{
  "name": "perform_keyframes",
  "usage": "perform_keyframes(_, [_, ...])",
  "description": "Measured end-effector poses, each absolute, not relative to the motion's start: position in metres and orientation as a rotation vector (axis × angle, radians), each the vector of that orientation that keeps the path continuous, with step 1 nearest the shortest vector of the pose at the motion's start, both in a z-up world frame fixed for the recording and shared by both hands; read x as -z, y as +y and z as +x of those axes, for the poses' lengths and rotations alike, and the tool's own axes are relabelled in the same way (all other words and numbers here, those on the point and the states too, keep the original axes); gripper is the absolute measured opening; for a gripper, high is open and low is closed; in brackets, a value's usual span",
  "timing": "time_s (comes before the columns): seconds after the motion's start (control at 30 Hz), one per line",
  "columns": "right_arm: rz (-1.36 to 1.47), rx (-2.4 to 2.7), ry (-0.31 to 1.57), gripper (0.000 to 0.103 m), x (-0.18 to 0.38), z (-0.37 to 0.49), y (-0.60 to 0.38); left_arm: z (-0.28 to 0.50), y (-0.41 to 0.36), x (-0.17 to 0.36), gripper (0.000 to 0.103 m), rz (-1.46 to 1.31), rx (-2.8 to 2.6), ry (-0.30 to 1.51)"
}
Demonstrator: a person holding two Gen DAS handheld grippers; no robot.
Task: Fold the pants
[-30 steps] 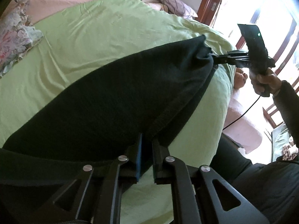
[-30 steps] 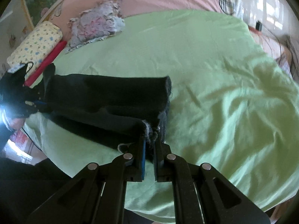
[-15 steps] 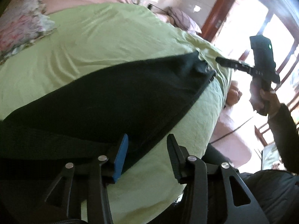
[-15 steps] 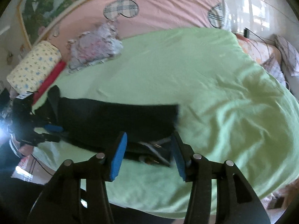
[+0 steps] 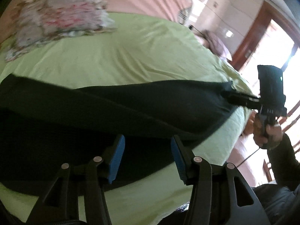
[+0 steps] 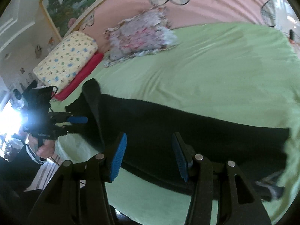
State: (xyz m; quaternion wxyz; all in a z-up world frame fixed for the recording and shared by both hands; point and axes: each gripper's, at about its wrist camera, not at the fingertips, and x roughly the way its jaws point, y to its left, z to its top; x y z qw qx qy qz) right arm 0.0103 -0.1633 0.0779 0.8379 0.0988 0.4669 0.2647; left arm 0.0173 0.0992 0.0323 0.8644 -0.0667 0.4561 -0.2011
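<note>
Both grippers have let go of the black pants (image 5: 131, 116) and their jaws have just been opening. Nearest, the left gripper (image 5: 147, 158) and the right gripper (image 6: 148, 157) hover with blue pads about half apart, nothing between them. Just beyond and below lie the pants, flat on the green bed sheet (image 6: 206, 71), long axis running crosswise from one gripper to the other. Farther off sits a floral pillow (image 6: 138, 39).

- The black pants (image 5: 150, 108) lie flat on the green bed sheet, stretched out in one long dark band near the bed's front edge.
- Seen from the right wrist, the pants (image 6: 187, 131) appear doubled over lengthwise.
</note>
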Motion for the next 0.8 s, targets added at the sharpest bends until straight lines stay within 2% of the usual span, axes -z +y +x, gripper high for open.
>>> perform_keyframes(0.17, [0.212, -0.641, 1.019, 0.052, -0.067, 0.017, -0.127, 0.016, 0.13, -0.037, 0.052, -0.17, 0.348, 0.929])
perform_keyframes(0.8, [0.237, -0.795, 1.113, 0.052, -0.047, 0.052, -0.045, 0.039, 0.273, -0.065, 0.069, -0.264, 0.124, 0.873])
